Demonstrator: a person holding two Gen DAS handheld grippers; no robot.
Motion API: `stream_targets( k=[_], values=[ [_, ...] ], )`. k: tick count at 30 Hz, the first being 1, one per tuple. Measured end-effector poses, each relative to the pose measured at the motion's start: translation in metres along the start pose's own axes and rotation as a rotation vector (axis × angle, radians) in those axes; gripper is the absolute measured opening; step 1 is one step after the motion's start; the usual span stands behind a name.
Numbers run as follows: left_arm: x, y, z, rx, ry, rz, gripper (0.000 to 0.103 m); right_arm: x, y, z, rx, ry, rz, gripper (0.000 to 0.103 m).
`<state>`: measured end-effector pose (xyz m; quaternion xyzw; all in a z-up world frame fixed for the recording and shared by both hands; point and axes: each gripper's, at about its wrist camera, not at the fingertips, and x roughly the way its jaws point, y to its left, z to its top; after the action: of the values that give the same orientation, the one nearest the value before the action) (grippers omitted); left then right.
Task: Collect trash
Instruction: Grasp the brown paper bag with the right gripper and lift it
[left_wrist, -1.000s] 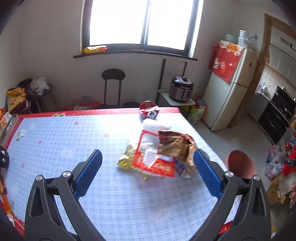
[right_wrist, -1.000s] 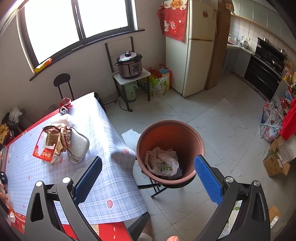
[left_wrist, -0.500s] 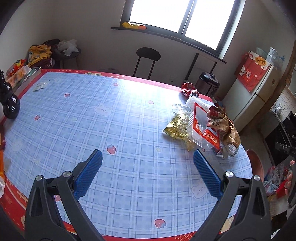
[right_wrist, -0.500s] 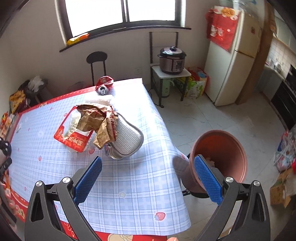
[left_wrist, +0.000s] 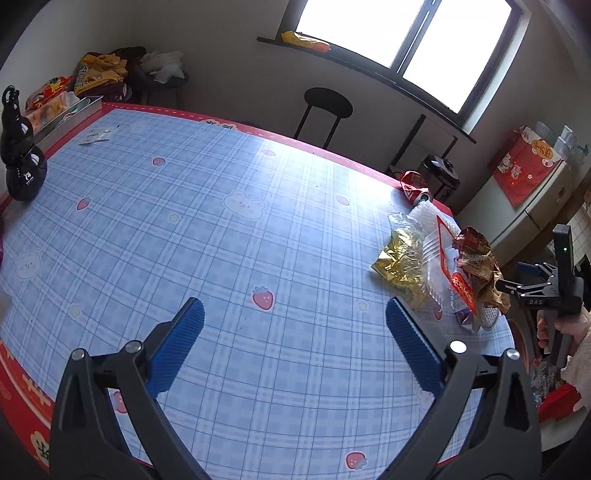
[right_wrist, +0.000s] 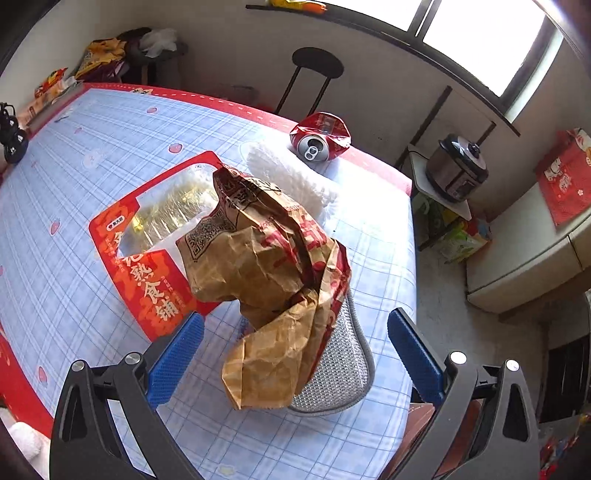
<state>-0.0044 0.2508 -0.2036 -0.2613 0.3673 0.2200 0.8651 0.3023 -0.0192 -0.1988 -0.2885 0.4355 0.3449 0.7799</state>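
A heap of trash lies at the table's right edge. A crumpled brown paper bag (right_wrist: 273, 280) rests on a silver foil pouch (right_wrist: 338, 365), beside a red food package (right_wrist: 147, 266), white bubble wrap (right_wrist: 291, 177) and a crushed red can (right_wrist: 321, 136). My right gripper (right_wrist: 295, 350) is open, its blue fingers either side of the bag's lower end. My left gripper (left_wrist: 295, 343) is open and empty over the bare tablecloth (left_wrist: 184, 221), left of the heap (left_wrist: 443, 269), which includes a gold wrapper (left_wrist: 399, 258). The right gripper's body (left_wrist: 554, 291) shows in the left wrist view.
A black bottle-shaped object (left_wrist: 20, 162) and a metal tray (left_wrist: 66, 118) stand at the table's far left. A black stool (left_wrist: 325, 110) is behind the table. A rice cooker (right_wrist: 458, 166) and fridge (right_wrist: 535, 240) stand to the right. The brown bin's rim (right_wrist: 417, 424) shows below the table edge.
My right gripper has swung from the bin to the trash heap and closed in on the paper bag. My left gripper has drawn back and turned left, away from the heap.
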Motion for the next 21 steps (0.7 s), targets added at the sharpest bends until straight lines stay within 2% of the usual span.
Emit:
stream_targets(
  k=[3,8,12,15,18,19,21],
  values=[
    [0.002,0.007,-0.002,-0.003,0.01,0.007,0.097,0.002,0.009,0.013,-0.024,-0.025,0.037,0.097],
    [0.003,0.013,-0.001,-0.007,0.019,0.012,0.097,0.017,0.024,0.023,-0.102,-0.004,-0.013,0.097],
    [0.006,0.011,0.001,-0.009,0.025,0.002,0.097,0.039,0.019,0.018,-0.076,0.061,-0.017,0.097],
    [0.008,0.004,-0.001,-0.002,0.03,-0.013,0.097,0.046,0.018,0.013,-0.057,0.092,-0.065,0.098],
    [0.01,-0.004,-0.001,0.016,0.037,-0.028,0.097,0.038,0.015,0.009,-0.008,0.059,-0.021,0.097],
    [0.01,-0.007,-0.002,0.022,0.038,-0.032,0.097,0.035,0.012,0.009,0.01,0.049,-0.006,0.095],
    [0.01,-0.011,-0.003,0.035,0.042,-0.038,0.097,0.027,0.011,0.007,0.028,0.026,-0.011,0.08]
  ],
)
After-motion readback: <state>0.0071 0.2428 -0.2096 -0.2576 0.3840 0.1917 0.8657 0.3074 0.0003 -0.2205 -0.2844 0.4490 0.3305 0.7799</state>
